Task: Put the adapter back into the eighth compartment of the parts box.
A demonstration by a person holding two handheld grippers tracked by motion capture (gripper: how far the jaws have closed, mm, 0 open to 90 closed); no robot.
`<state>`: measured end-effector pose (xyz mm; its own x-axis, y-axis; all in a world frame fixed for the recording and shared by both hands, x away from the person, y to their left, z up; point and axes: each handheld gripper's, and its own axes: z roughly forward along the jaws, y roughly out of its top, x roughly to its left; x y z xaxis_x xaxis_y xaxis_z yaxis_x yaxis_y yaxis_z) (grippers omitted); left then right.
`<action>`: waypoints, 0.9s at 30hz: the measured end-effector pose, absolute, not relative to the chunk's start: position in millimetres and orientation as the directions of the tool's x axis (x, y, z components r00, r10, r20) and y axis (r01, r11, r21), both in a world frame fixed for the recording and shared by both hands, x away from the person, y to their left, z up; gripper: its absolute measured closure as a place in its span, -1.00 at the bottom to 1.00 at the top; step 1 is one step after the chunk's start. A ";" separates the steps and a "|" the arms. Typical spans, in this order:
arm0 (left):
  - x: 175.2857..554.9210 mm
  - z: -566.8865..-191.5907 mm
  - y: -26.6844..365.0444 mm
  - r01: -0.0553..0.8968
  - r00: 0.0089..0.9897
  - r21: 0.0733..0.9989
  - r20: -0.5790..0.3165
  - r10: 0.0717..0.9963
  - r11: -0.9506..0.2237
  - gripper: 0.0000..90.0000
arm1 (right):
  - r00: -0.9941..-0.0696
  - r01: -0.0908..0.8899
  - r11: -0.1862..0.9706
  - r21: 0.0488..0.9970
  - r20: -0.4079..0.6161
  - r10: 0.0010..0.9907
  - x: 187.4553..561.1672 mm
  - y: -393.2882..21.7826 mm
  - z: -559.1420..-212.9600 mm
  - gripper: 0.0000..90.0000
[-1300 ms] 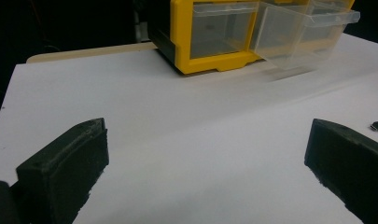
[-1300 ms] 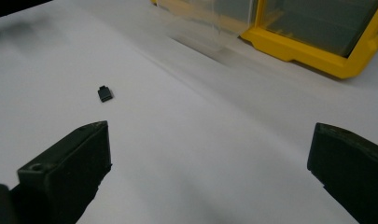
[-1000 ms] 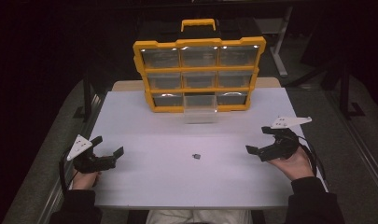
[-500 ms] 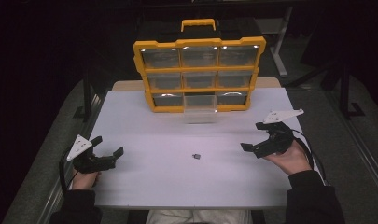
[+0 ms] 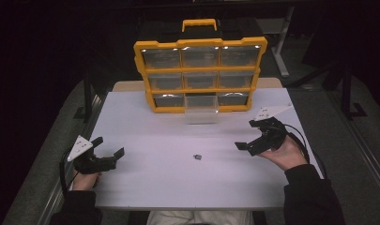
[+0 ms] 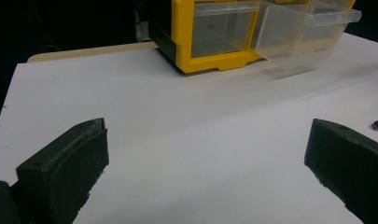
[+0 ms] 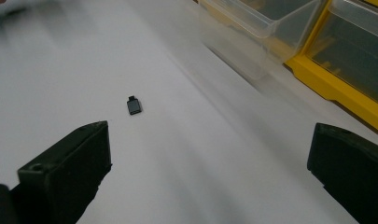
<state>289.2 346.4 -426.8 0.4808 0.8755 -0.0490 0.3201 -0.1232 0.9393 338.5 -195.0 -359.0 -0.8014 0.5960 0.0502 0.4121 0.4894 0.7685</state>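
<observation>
White worktop (image 5: 145,187): small dark plug-like part (image 5: 197,156), maybe adapter, ungrasped; clear plastic drawer (image 5: 201,114) of yellow organiser (image 5: 200,70) pulled out; my left claw (image 5: 108,151), right claw (image 5: 253,137) both spread, empty.

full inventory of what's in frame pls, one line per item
Drawer organizer: 1, yellow frame with yellow carry handle and clear drawers in a three-by-three grid, standing at the far middle of the table.
Open drawer: 1, clear, bottom row middle, pulled out over the table; looks empty.
Small part: 1, dark, lying flat on the table's middle, apart from both grippers; too small to identify.
Table: 1, white top.
Left gripper: 1, black with a grey plate, jaws open, at the near left of the table.
Right gripper: 1, black with a grey plate, jaws open, pointing toward the small part from the right.
Hands and dark sleeves: 2, coming in at the bottom edge.
</observation>
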 end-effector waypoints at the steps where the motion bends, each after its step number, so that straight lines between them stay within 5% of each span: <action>1: 289.3 -426.9 346.5 0.321 0.482 0.939 -0.050 0.875 -0.122 -1.00 | -0.804 0.411 0.495 0.766 0.049 0.593 339.0 -193.2 -358.3 -1.00; 27: 289.5 -427.2 346.3 0.324 0.483 0.938 -0.053 0.874 -0.123 -1.00 | -0.849 0.390 0.597 0.701 0.023 0.527 354.3 -154.0 -357.3 -1.00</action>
<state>289.5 346.3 -427.2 0.4831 0.8740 -0.0528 0.3244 -0.1226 0.9379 354.3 -154.0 -357.3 -0.8494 0.5272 0.0228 0.3896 0.5972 0.7011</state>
